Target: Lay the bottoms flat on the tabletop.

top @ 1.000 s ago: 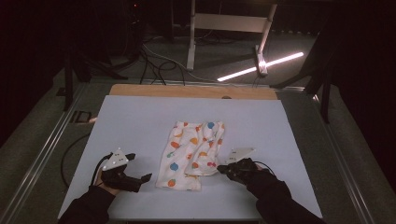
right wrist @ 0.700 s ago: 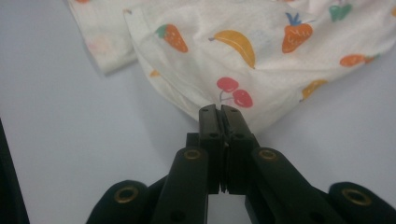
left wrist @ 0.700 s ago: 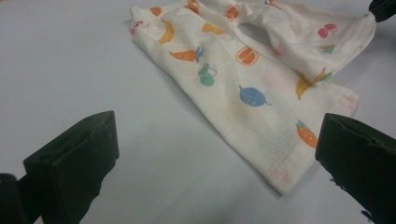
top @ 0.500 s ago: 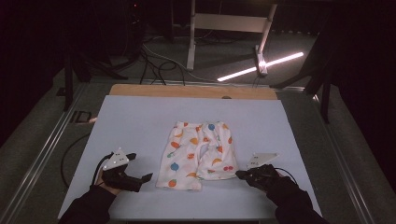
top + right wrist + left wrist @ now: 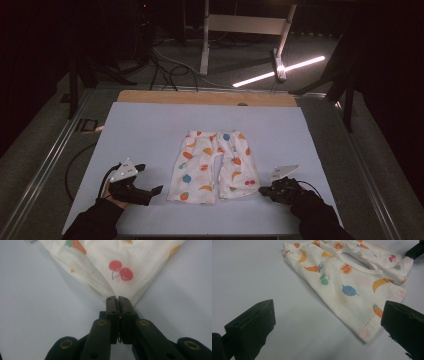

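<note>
A pair of white shorts point(image 5: 212, 165) printed with coloured fruit lies spread flat on the pale blue table top point(image 5: 150, 130), legs toward me. My right gripper point(image 5: 261, 190) rests at the shorts' near right corner. In the right gripper view its jaws point(image 5: 117, 300) are pressed together on the cloth's corner point(image 5: 112, 265), just below a cherry print. My left gripper point(image 5: 151, 178) lies on the table left of the shorts, jaws wide apart. In the left gripper view the left leg's hem point(image 5: 367, 332) lies ahead between the open pads point(image 5: 252, 322), untouched.
A wooden strip point(image 5: 205, 97) runs along the table's far edge. Beyond it on the dark floor are a metal stand point(image 5: 245, 25), cables point(image 5: 165, 65) and a lit tube lamp point(image 5: 280, 72). Metal rails point(image 5: 45, 170) border the table's sides.
My right gripper has moved to the right with the shorts' corner in it, drawing the folded-over right leg out flat. The left gripper has stayed where it was.
</note>
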{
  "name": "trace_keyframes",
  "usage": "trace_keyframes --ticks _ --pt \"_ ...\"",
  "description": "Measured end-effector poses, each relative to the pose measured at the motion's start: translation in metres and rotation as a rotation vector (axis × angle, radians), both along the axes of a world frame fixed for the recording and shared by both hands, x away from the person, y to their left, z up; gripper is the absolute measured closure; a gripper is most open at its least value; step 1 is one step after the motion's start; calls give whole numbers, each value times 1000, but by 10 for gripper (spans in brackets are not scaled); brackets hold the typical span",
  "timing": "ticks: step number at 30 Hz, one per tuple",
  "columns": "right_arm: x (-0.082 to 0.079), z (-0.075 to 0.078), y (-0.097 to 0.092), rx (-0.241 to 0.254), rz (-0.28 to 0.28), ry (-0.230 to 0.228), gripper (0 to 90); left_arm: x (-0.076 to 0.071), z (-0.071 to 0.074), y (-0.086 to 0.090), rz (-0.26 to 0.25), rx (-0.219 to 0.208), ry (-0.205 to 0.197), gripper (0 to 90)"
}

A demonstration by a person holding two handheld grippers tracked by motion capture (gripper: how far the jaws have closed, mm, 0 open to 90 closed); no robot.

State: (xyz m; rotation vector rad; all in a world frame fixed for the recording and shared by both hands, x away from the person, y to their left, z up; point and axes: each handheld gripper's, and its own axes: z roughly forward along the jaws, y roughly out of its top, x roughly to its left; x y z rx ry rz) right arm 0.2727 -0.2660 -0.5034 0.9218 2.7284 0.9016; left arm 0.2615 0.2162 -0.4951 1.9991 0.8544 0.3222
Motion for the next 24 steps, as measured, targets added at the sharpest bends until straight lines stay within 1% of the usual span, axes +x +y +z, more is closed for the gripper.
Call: trace_keyframes --ticks 1,3,6,7,8,9,10,11,12,13,16,18,19,20,22,23,24 --pt "0 -1 -1 -5 6 1 874 0 0 0 -2 -1 -1 2" --pt "0 0 -1 -6 8 3 836 0 1 0 -1 2 -4 2" --pt "-1 4 -1 21 -5 -10 737 0 1 0 -2 1 -6 2" --pt "-1 7 0 24 1 -15 704 0 1 1 -2 2 -6 2" --pt "-1 10 0 27 7 -36 681 0 1 0 -1 0 -7 2" --pt "-2 15 0 38 -1 -47 672 0 1 0 -1 1 -7 2" --pt "-1 19 0 48 4 -59 638 0 1 0 -2 3 -8 2" --pt "0 22 1 61 -3 -68 606 0 1 0 -4 5 -9 2" --pt "0 25 2 67 -4 -76 599 0 1 0 -4 4 -7 2" --pt "1 28 3 74 -7 -85 573 0 1 0 -4 4 -8 2" --pt "3 35 11 102 -3 -93 500 0 1 0 -4 3 -8 2" --pt "5 37 17 114 5 -110 415 0 1 0 -4 3 -7 2" --pt "7 37 20 128 7 -109 372 0 1 0 -3 3 -7 2" --pt "9 38 23 135 4 -113 354 0 1 0 -4 3 -8 2" --pt "13 39 28 165 2 -113 272 -1 1 0 -3 4 -9 2" --pt "15 39 30 175 4 -114 248 -1 1 0 -4 4 -9 2" --pt "16 40 33 183 7 -111 193 -1 1 0 -3 3 -11 2"
